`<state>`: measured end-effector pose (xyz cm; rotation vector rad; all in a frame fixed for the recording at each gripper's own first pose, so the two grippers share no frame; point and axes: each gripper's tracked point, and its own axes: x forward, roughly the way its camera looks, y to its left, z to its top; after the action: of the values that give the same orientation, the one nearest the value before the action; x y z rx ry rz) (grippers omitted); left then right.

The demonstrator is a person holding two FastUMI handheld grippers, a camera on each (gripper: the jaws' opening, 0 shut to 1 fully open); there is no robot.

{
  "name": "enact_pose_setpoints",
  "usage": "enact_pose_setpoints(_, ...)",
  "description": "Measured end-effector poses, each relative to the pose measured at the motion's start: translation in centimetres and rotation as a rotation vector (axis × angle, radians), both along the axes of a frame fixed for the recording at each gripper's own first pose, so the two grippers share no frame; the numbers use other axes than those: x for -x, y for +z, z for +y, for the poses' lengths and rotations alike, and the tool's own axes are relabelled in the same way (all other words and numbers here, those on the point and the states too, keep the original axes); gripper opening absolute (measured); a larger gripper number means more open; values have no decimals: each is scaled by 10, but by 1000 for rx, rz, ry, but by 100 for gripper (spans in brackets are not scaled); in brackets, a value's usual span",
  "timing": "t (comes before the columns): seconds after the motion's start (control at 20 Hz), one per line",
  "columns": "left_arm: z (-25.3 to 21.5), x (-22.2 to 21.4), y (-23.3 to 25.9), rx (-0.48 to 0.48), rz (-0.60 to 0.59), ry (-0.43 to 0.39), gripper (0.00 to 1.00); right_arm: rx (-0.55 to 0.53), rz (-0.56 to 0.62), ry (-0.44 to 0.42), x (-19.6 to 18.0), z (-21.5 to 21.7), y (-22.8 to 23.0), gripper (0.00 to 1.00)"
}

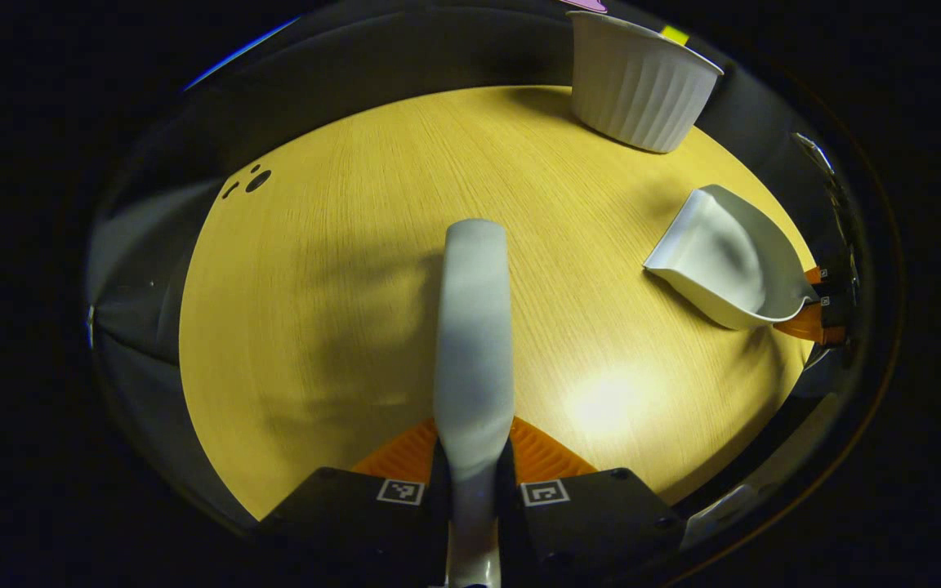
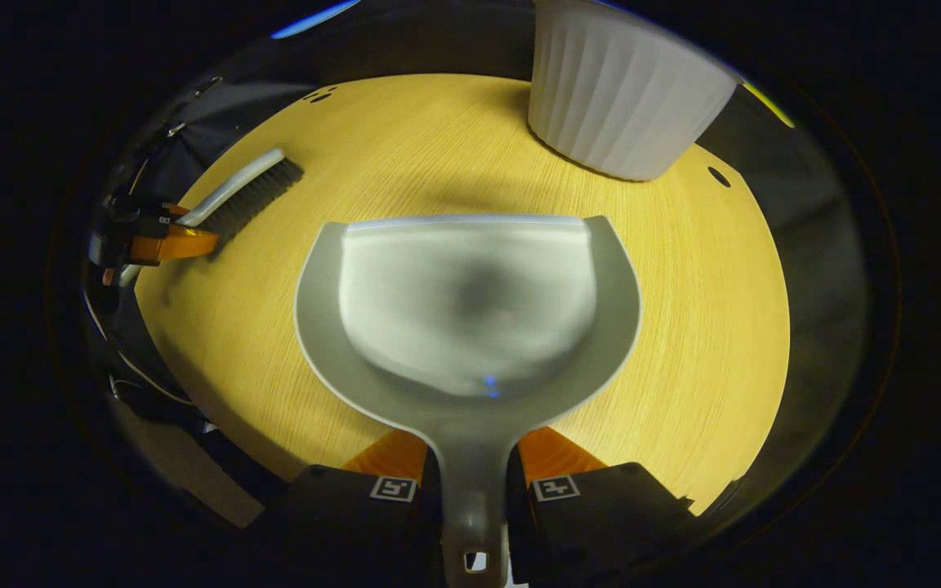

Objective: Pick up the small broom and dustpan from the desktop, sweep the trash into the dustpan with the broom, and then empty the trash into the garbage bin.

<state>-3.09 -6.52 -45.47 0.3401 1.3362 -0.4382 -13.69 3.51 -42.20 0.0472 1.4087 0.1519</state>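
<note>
left claw (image 1: 472,478) grips the broom (image 1: 474,327), right claw (image 2: 472,490) the dustpan (image 2: 470,302); tilting the pan short of the ribbed bin (image 2: 617,90) risks spilling.

A round wooden table (image 1: 340,269); small dark holes (image 1: 256,180) near its far edge.

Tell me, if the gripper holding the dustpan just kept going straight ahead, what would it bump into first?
Probably the white ribbed bin: it stands just beyond the dustpan that the right gripper holds, a little right of centre. The depth is hard to judge.
</note>
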Motion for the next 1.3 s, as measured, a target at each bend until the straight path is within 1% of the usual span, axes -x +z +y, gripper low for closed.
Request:
enact_pose_setpoints(0.05,-1,1,0,-1,2,-3,29,-2,-2,-4,0,0,0,37)
enact_pose_setpoints(0.1,-1,2,0,-2,5,-6,28,-3,0,-4,1,1,-1,34)
enact_pose_setpoints(0.15,-1,2,0,-4,6,-8,28,-3,-1,-5,1,1,-2,37)
enact_pose_setpoints(0.3,0,-2,2,-17,-13,-17,35,-3,-2,2,2,1,0,39)
enact_pose_setpoints(0.35,-1,-3,4,-25,-23,-24,34,-5,0,8,3,2,-1,39)
enact_pose_setpoints(0.4,-1,-2,7,-32,-31,-32,27,-4,-3,7,2,1,4,41)
enact_pose_setpoints(0.45,2,-1,11,-37,-40,-37,33,-2,-6,5,1,2,4,42)
enact_pose_setpoints(0.6,5,2,25,-34,-60,-41,33,-8,-20,1,3,0,22,43)
enact_pose_setpoints(0.65,6,3,29,-28,-69,-42,29,-12,-26,0,5,-1,30,43)
enact_pose_setpoints(0.7,7,5,36,-25,-78,-40,33,-15,-37,-2,5,-2,39,43)
enact_pose_setpoints(0.75,8,8,42,-18,-87,-37,33,-19,-53,-7,4,-3,46,43)
enact_pose_setpoints(0.9,11,10,63,4,-127,-22,33,-4,-123,-34,-4,-11,81,41)
enact_pose_setpoints(1.0,7,6,86,40,-184,-7,33,-7,-200,-54,-16,-10,107,41)
enact_pose_setpoints(1.1,-4,-5,115,95,-267,11,33,-19,-290,-73,-33,-6,134,41)
enact_pose_setpoints(1.3,-28,-28,181,246,-453,68,33,-21,-495,-101,-69,3,191,41)
